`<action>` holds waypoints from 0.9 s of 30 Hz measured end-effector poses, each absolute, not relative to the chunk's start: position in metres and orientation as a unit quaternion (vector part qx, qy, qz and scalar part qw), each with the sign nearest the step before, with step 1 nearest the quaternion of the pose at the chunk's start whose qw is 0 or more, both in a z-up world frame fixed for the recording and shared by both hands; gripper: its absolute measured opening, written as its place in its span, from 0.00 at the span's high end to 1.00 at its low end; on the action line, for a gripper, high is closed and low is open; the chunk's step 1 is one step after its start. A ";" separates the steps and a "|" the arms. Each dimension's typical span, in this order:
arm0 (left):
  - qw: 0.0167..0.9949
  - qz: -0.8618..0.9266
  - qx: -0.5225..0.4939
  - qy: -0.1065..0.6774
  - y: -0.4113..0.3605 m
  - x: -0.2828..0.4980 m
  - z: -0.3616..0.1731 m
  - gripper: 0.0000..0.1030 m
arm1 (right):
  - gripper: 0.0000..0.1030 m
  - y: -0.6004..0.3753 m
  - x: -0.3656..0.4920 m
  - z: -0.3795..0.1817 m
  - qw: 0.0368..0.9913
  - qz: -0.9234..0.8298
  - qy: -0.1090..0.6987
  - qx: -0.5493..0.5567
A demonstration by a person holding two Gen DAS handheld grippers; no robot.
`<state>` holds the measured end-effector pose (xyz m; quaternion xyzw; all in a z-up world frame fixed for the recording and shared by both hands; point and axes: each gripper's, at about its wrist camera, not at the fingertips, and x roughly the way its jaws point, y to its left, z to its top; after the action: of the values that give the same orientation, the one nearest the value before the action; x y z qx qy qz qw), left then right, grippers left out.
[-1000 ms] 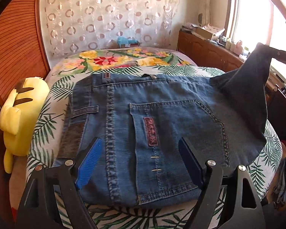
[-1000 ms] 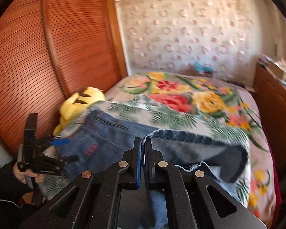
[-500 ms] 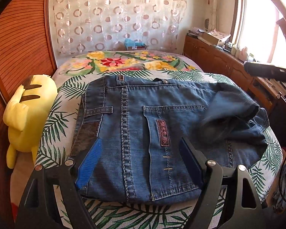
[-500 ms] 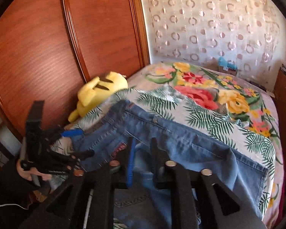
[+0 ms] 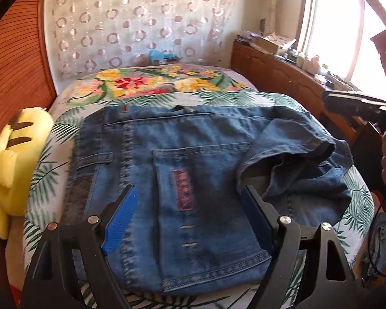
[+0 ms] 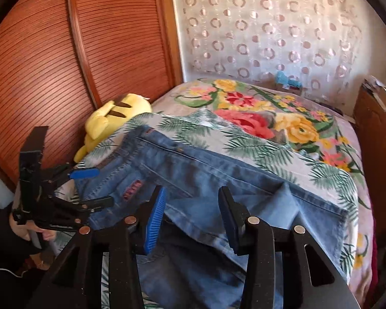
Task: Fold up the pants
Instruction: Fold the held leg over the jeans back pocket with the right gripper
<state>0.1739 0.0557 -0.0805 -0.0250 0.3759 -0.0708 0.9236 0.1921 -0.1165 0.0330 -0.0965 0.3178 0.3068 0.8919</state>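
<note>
Floral bed (image 5: pixel 131 87), jeans (image 6: pixel 205 177) beneath both gripper pairs, seemingly open, empty.

Bed (image 6: pixel 329 139): far half bare of objects, open to passage above the floral cover. Near half: covered by the jeans (image 5: pixel 193 180), with a rumpled leg fold raised on the right. Left edge: yellow plush toy (image 5: pixel 15 159) wedged against the slatted wooden wardrobe (image 6: pixel 51 59), closing that side. Right edge: wooden cabinet (image 5: pixel 278 77), cluttered on top, ran close alongside the bed. Far end: small blue item (image 6: pixel 288 79) against the curtain (image 6: pixel 270 28).
</note>
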 end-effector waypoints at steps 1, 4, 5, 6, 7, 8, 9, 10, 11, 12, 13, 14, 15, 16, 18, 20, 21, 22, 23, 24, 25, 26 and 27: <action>0.923 -0.074 -0.021 0.376 0.051 0.176 -0.080 0.20 | 0.53 -0.119 0.192 0.032 0.894 0.301 0.318 -0.097; 0.921 -0.089 -0.014 0.379 0.040 0.183 -0.081 0.20 | 0.52 -0.126 0.192 0.027 0.899 0.281 0.323 -0.095; 0.920 -0.093 -0.012 0.381 0.037 0.185 -0.081 0.20 | 0.51 -0.128 0.193 0.025 0.900 0.275 0.326 -0.093; 0.918 -0.099 -0.011 0.383 0.032 0.188 -0.081 0.20 | 0.50 -0.132 0.194 0.022 0.901 0.269 0.329 -0.090; 0.917 -0.104 -0.009 0.386 0.029 0.190 -0.082 0.20 | 0.50 -0.135 0.194 0.019 0.900 0.267 0.333 -0.086; 0.915 -0.110 -0.008 0.388 0.025 0.192 -0.082 0.20 | 0.50 -0.137 0.195 0.016 0.899 0.268 0.337 -0.079; 0.913 -0.119 -0.007 0.391 0.020 0.195 -0.083 0.20 | 0.50 -0.139 0.196 0.014 0.899 0.266 0.340 -0.074; 0.911 -0.125 -0.005 0.393 0.018 0.199 -0.085 0.20 | 0.50 -0.140 0.196 0.012 0.899 0.262 0.345 -0.070; 0.909 -0.132 -0.005 0.395 0.015 0.201 -0.085 0.20 | 0.50 -0.140 0.197 0.009 0.899 0.258 0.348 -0.068; 0.908 -0.139 -0.006 0.396 0.012 0.203 -0.086 0.20 | 0.50 -0.140 0.198 0.008 0.898 0.256 0.352 -0.065; 0.906 -0.148 -0.008 0.397 0.009 0.205 -0.087 0.20 | 0.50 -0.140 0.198 0.006 0.897 0.254 0.356 -0.062; 0.903 -0.155 -0.009 0.399 0.006 0.207 -0.088 0.20 | 0.50 -0.140 0.199 0.004 0.897 0.251 0.359 -0.060; 0.902 -0.161 -0.010 0.401 0.004 0.207 -0.090 0.20 | 0.50 -0.140 0.199 0.003 0.896 0.249 0.362 -0.058; 0.900 -0.169 -0.009 0.403 0.001 0.209 -0.092 0.22 | 0.50 -0.139 0.200 0.002 0.896 0.248 0.365 -0.056; 0.896 -0.176 -0.005 0.407 -0.004 0.212 -0.096 0.30 | 0.50 -0.138 0.203 0.002 0.894 0.248 0.371 -0.050; 0.894 -0.174 0.001 0.413 -0.007 0.217 -0.100 0.36 | 0.50 -0.141 0.205 -0.001 0.890 0.253 0.377 -0.040; 0.894 -0.167 0.000 0.416 -0.008 0.221 -0.103 0.40 | 0.50 -0.142 0.207 -0.002 0.889 0.254 0.380 -0.034; 0.893 -0.163 -0.005 0.420 -0.007 0.226 -0.104 0.41 | 0.50 -0.142 0.208 -0.003 0.886 0.255 0.385 -0.030; 0.892 -0.162 -0.011 0.422 -0.006 0.228 -0.105 0.45 | 0.50 -0.143 0.208 -0.004 0.883 0.258 0.390 -0.027; 0.892 -0.161 -0.015 0.422 -0.005 0.228 -0.106 0.51 | 0.50 -0.143 0.211 -0.007 0.880 0.261 0.396 -0.024; 0.893 -0.158 -0.019 0.422 -0.005 0.230 -0.107 0.53 | 0.50 -0.141 0.213 -0.008 0.877 0.264 0.402 -0.020; 0.893 -0.158 -0.021 0.421 -0.004 0.230 -0.107 0.57 | 0.50 -0.143 0.216 -0.011 0.873 0.269 0.406 -0.013; 0.893 -0.160 -0.021 0.419 -0.005 0.230 -0.107 0.62 | 0.50 -0.143 0.220 -0.012 0.870 0.277 0.408 -0.003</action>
<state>0.2296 -0.0048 -0.1074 -0.0212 0.4193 -0.1600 0.8934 0.2196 -0.1429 -0.0124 -0.0027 0.4080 0.2765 0.8701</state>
